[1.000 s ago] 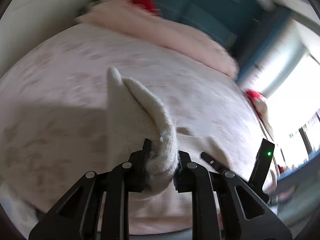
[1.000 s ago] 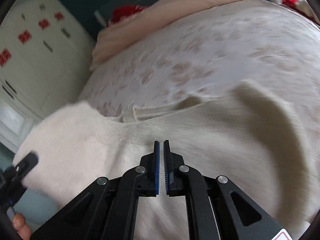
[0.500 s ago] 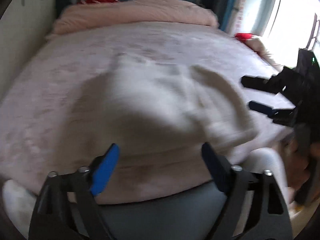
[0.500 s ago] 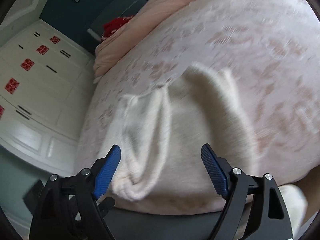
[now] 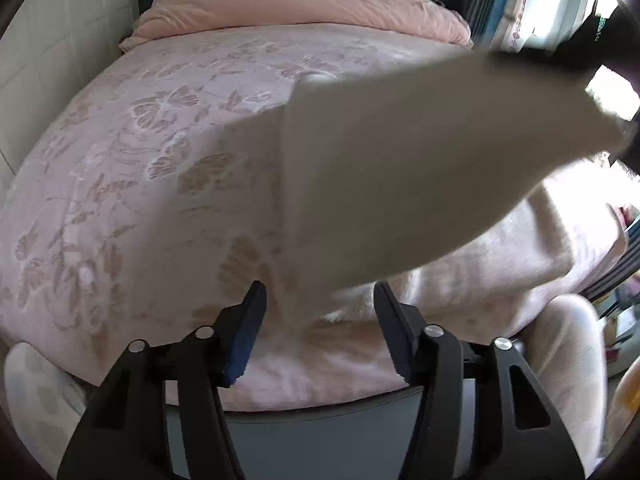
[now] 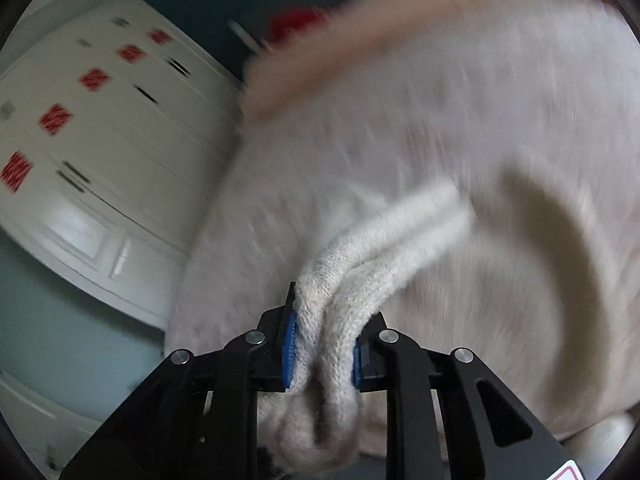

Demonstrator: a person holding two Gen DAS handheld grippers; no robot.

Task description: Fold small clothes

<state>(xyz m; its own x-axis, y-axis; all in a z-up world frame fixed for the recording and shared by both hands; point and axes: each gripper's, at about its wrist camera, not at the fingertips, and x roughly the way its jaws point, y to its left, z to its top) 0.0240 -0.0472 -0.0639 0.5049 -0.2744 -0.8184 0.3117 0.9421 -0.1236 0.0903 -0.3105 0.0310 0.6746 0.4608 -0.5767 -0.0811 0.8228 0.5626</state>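
two grippers, right gripper pinching cream sweater, left gripper spread, closing

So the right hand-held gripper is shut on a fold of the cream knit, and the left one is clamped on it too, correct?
Not quite. The right hand-held gripper is shut on the cream knit, but the left hand-held gripper is not clamped: the left wrist view shows its jaws apart, having just been closing, the cloth between them without the pads pressing it.
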